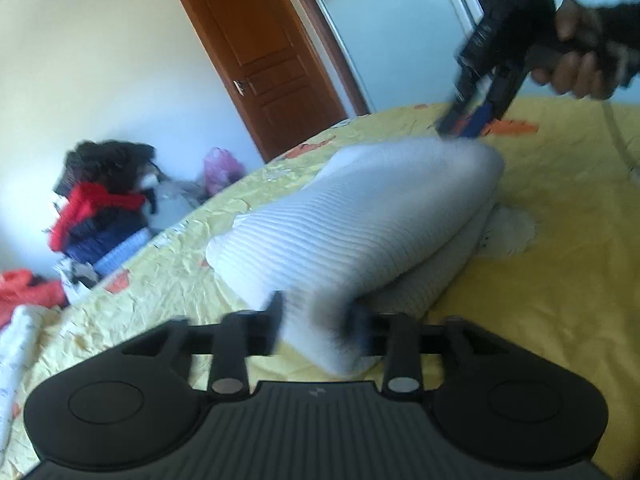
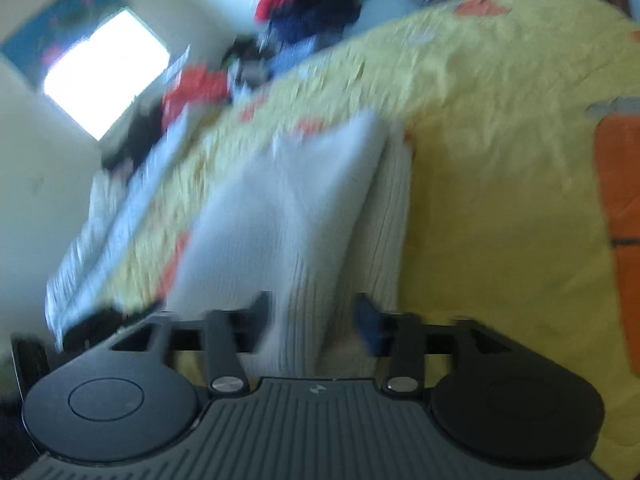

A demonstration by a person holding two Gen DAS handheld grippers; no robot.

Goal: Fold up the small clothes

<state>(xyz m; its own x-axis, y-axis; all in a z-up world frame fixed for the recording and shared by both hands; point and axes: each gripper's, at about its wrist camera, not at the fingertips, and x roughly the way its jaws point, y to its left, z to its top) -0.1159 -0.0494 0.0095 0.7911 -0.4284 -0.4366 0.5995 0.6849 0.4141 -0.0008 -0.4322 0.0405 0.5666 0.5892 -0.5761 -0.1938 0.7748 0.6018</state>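
Observation:
A white ribbed knit garment (image 1: 360, 220) lies on the yellow bedspread (image 1: 540, 280), with its top layer lifted and folded over a lower layer. My left gripper (image 1: 316, 320) is shut on the garment's near corner. My right gripper (image 1: 464, 128), held by a hand, is at the garment's far end. In the right wrist view my right gripper (image 2: 312, 316) is shut on the garment (image 2: 288, 208), which hangs from it over the bed. Both views are motion-blurred.
The bedspread (image 2: 500, 140) has orange patches (image 2: 616, 184). A pile of red, dark and blue clothes (image 1: 100, 208) sits beyond the bed's left edge. A brown door (image 1: 260, 52) is behind. A white patterned cloth (image 2: 120, 208) lies along the bed's far side.

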